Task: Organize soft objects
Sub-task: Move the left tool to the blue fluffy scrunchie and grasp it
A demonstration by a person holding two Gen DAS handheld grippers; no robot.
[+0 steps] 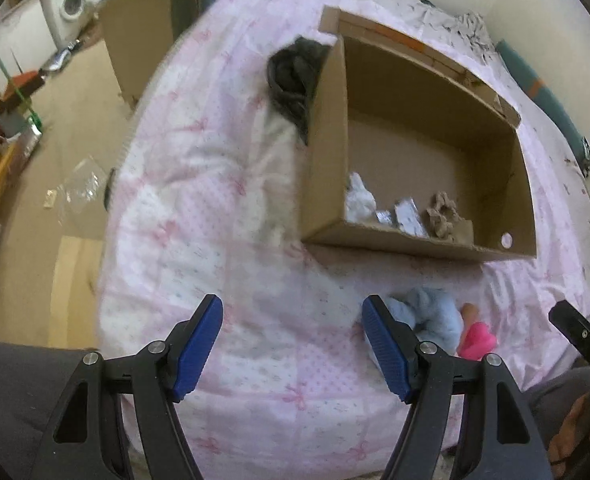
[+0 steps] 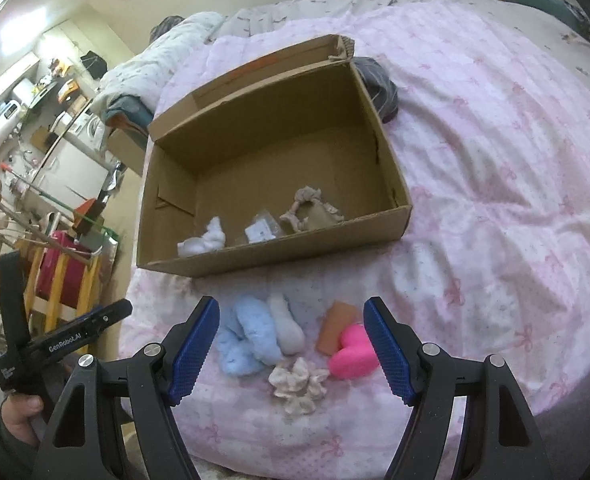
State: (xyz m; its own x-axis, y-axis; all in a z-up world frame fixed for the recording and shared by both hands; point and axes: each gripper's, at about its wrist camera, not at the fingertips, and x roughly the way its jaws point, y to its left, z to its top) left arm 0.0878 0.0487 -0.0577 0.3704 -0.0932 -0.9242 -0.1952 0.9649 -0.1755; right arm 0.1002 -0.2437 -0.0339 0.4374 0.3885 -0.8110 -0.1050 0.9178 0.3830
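Observation:
An open cardboard box sits on the pink bedspread and holds a white fluffy item, a small clear packet and a beige scrunchie. In front of the box lie a light-blue fluffy item, a grey-white soft piece, an orange sponge, a pink heart and a cream scrunchie. My right gripper is open, above these items. My left gripper is open and empty over the bedspread, left of the blue item and the pink heart.
A dark grey garment lies behind the box's left wall. The bed's edge drops to a cluttered floor at the left, with cardboard boxes and a washing machine. A teal headboard runs along the far right.

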